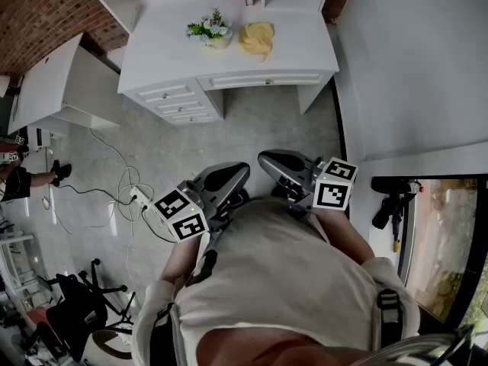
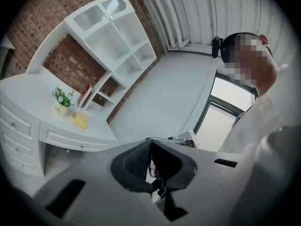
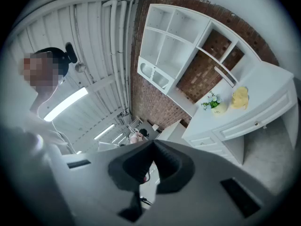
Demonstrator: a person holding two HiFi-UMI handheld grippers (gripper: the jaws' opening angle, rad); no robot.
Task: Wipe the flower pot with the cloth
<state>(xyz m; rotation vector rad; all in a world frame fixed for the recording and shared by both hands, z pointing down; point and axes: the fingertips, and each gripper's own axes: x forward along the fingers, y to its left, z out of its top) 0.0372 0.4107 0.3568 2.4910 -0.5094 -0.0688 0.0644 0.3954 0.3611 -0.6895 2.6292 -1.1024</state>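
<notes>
Head view, place: small cream flower pot holding green sprigs and pale blooms, far off on the white desk; crumpled yellow cloth just to its right.
Head view, hands: left gripper and right gripper near the body, well apart from the desk.
Left gripper view, fingers: pressed together, empty.
Right gripper view, fingers: together, empty.
Right gripper view, pose: flower pot upright, long axis vertical, plants pointing up; cloth heaped, no clear axis.
Handling, judged: cloth soft, light, pinch a raised fold; pot probably hard, light, tippable, steady its wall.
</notes>
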